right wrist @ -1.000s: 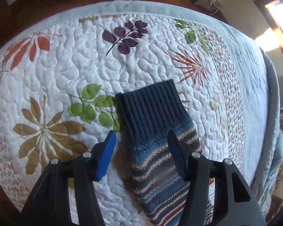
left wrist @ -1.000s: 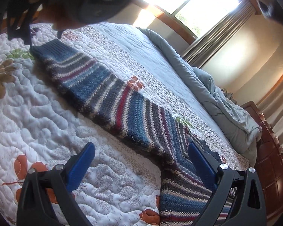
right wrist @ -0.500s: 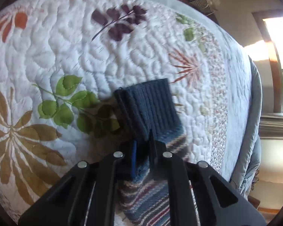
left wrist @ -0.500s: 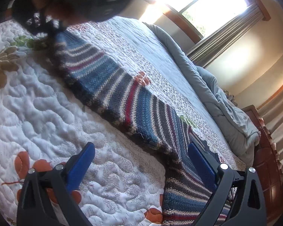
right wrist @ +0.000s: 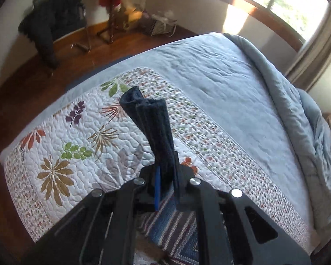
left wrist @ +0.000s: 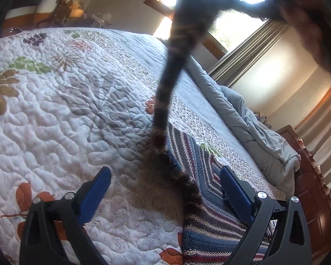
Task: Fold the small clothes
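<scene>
A striped knitted sock [left wrist: 200,201] is mid-fold on a bed: the right gripper [right wrist: 166,190] has pinched its dark ribbed cuff [right wrist: 147,119] tight and holds that end high, so the leg hangs in a blurred line down to the foot lying on the quilt [left wrist: 55,121]. The left gripper [left wrist: 165,190] hovers low with its jaws wide and empty, the foot lying partly between them. The next move is likely to carry the cuff over toward the toe and lay it flat. The white leaf-patterned quilt covers a bed beside a sunny window [right wrist: 298,2], over a wooden floor [right wrist: 33,70].
</scene>
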Motion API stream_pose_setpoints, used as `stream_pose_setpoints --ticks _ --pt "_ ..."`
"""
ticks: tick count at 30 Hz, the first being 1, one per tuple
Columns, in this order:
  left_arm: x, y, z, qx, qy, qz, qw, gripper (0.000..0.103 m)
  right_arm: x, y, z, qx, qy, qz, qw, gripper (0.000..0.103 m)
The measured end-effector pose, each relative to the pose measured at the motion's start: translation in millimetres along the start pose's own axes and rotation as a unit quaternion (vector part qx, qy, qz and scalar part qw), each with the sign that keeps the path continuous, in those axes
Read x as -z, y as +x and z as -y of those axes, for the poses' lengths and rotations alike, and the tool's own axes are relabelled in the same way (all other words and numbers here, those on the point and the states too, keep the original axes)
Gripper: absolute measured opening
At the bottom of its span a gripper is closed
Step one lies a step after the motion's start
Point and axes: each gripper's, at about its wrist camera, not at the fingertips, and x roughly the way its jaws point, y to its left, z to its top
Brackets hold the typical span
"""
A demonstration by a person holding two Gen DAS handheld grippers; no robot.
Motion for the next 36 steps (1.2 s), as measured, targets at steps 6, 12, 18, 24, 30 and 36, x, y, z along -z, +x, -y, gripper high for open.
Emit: stream_pose_setpoints --ticks 6,12,18,24,30,36 --pt "0 0 -16 0.012 -0.038 -0.003 0.9992 0.099 91 -59 124 -0.022 0.131 0.058 0.989 0.008" --pt "6 7 -13 0.015 -0.045 -0.011 0.9988 0.099 205 -58 208 -0.05 0.224 0.067 0.971 0.008" --pt "11 4 9 0.036 -0.02 -0.013 0.9991 0.099 314 -37 264 -0.1 0.325 0.084 0.937 0.008" --pt "8 4 39 0.059 0.005 -0.03 0.9978 0.099 430 15 294 -0.135 0.423 0.059 0.894 0.008" --pt "-8 32 90 0.094 0.06 -0.086 0.99 0.099 502 33 309 -0.202 0.495 0.034 0.845 0.037" --pt "-43 70 120 0.112 0.072 -0.143 0.9807 0.099 529 22 351 -0.262 0.563 0.028 0.783 0.048"
